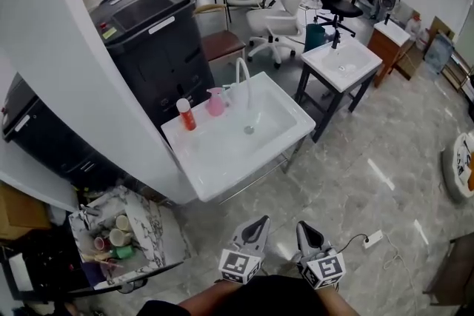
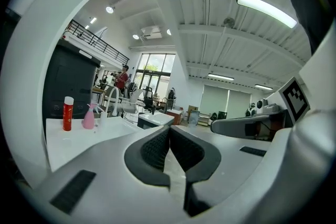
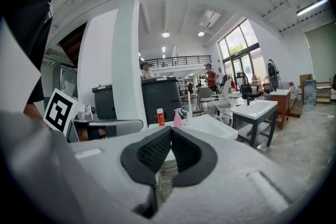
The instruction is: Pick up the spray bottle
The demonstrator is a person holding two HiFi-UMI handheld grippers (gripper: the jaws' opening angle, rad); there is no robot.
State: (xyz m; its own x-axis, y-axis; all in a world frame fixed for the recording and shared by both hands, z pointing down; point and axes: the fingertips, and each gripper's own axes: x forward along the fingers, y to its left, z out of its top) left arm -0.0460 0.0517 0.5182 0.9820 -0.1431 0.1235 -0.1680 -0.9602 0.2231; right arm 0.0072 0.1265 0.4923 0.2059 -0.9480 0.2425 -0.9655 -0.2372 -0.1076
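Standing on the far rim of a white washbasin [image 1: 215, 159], the pink spray bottle [image 1: 215, 101] waits just beside the curved white faucet [image 1: 243, 81], with a red bottle [image 1: 185, 115] with a white cap on its other side, close by but apart. The spray bottle is upright, its pink body wide and rounded at the base, narrowing to a neck under a trigger head of the same pink.

The person's left gripper [image 1: 258, 223] and right gripper [image 1: 304, 228] are held side by side over the marble-patterned floor, well short of the washbasin's near edge. Both point toward it. The left gripper's fingers [image 2: 155, 149] are pressed together with nothing between them, and the right gripper's fingers [image 3: 152, 152] are likewise closed and empty.

From either gripper view the spray bottle [image 2: 88, 117] is small and distant, so which way its nozzle faces cannot be made out, and the red bottle's print is unreadable. A broad white pillar [image 1: 81, 85] cuts across the washbasin's left corner in the head view, and the person's arms are cropped by the bottom of that view.
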